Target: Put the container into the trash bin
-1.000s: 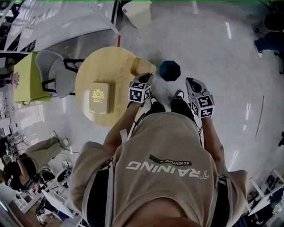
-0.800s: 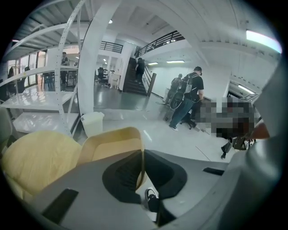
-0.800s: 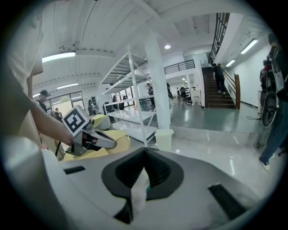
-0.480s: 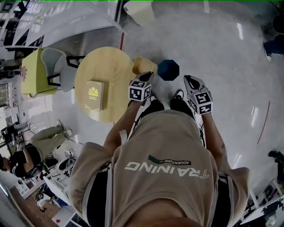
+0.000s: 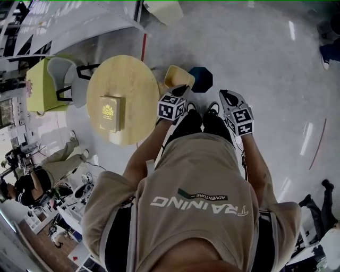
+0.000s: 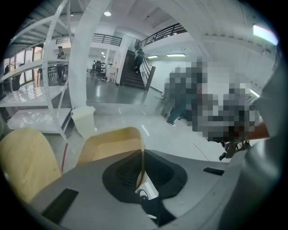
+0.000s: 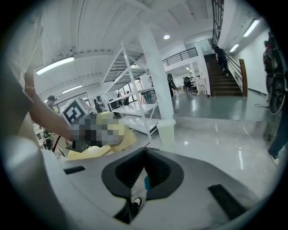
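In the head view my left gripper (image 5: pixel 183 92) is shut on the rim of a tan open container (image 5: pixel 177 78), held just left of the dark octagonal trash bin (image 5: pixel 204 79) on the floor. The container's edge overlaps the bin's left side. The left gripper view shows the jaws (image 6: pixel 143 155) pinching the container's (image 6: pixel 110 146) thin wall. My right gripper (image 5: pixel 226 95) hangs to the right of the bin, with its jaws meeting at the tips (image 7: pixel 145 151) and nothing in them. The right gripper view catches the container (image 7: pixel 121 134) at its left.
A round wooden table (image 5: pixel 125 79) with a tan book (image 5: pixel 109 113) stands left of my feet. Grey and yellow-green chairs (image 5: pixel 58 85) sit beyond it. A white bin (image 5: pixel 162 9) stands farther ahead by metal shelving (image 6: pixel 40 90). People move in the background.
The left gripper has carried the container to the right, from beside the table's edge to against the trash bin. The right gripper has shifted slightly forward and down.
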